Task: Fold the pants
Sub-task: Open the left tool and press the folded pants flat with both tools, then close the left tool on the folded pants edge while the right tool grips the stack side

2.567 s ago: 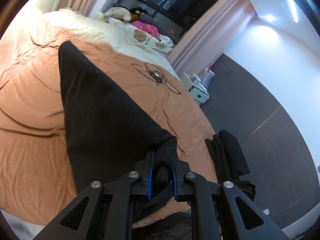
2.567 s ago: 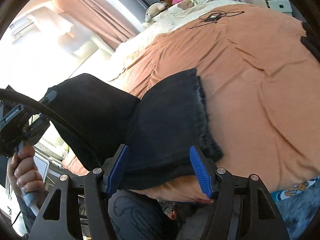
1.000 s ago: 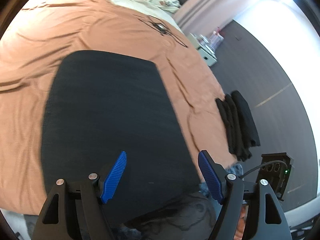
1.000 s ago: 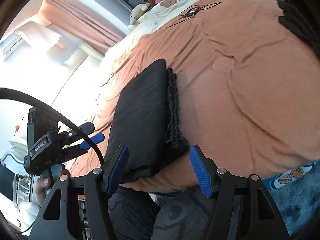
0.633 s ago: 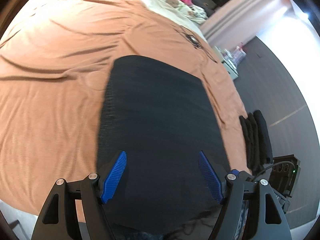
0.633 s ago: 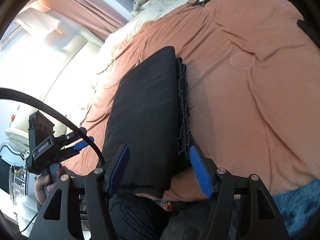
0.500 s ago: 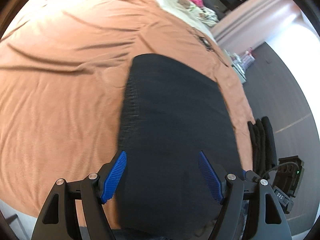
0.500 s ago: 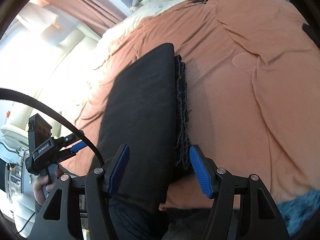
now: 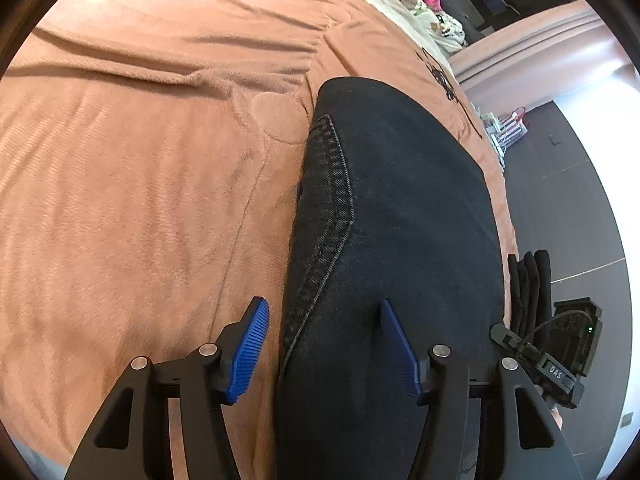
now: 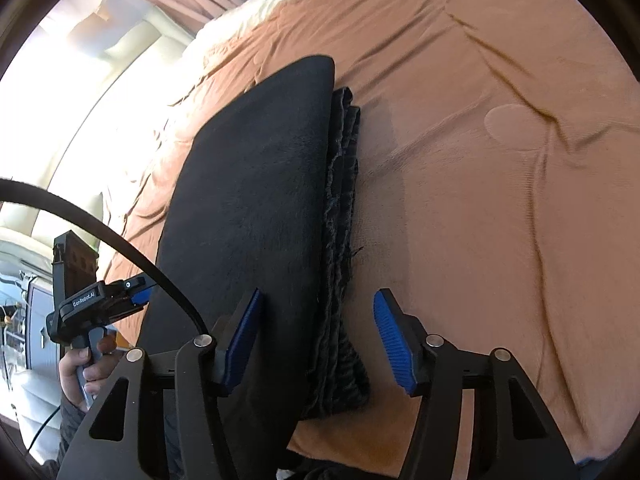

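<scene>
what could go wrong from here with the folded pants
1. The pants overhang the near bed edge, so a nudge might slide them off.
2. The layered hems on the right look uneven; pressing there could shift them apart.
3. Both the left gripper and right gripper are open astride a side edge, so closing could bunch the fold.

Two close wrist views, opposite edges of shared pants [image 9: 400, 216].

left gripper [image 9: 324, 344] released the pants [image 9: 392, 240], jaws now spread, pants folded flat
</scene>
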A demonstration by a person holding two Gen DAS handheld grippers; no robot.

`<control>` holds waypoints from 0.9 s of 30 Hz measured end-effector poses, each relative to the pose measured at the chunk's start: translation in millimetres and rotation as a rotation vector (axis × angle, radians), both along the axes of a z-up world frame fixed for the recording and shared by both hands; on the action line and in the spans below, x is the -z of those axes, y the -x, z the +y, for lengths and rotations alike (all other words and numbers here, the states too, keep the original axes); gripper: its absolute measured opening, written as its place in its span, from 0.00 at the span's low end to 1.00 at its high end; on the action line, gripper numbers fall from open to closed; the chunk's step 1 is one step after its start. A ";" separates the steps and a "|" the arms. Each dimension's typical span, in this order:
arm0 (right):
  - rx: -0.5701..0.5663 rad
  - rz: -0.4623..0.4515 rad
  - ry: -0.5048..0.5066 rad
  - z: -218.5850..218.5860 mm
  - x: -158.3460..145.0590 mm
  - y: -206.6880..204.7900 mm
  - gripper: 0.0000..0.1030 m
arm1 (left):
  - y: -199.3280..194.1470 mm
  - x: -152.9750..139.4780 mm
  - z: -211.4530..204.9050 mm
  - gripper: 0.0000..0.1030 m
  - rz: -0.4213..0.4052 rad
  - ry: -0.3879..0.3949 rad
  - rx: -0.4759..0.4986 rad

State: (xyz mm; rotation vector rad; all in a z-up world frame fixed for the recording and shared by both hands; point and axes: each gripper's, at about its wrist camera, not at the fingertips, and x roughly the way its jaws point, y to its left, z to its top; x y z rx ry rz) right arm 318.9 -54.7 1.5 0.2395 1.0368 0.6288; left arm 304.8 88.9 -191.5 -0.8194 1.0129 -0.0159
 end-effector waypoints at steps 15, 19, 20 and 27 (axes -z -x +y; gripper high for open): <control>-0.104 0.128 -0.137 -5.6 27.4 -26.1 0.43 | 20.0 8.1 -6.4 0.45 0.013 0.101 0.011; -0.112 0.100 -0.122 -0.4 23.1 -23.6 0.39 | 25.3 1.0 0.8 0.33 0.003 0.110 0.000; -0.110 0.097 -0.118 0.0 22.4 -22.2 0.39 | 26.4 -2.3 2.5 0.32 -0.002 0.110 0.002; -0.095 0.076 -0.106 8.1 17.1 -5.8 0.38 | 26.0 -17.9 9.1 0.29 -0.017 0.061 0.021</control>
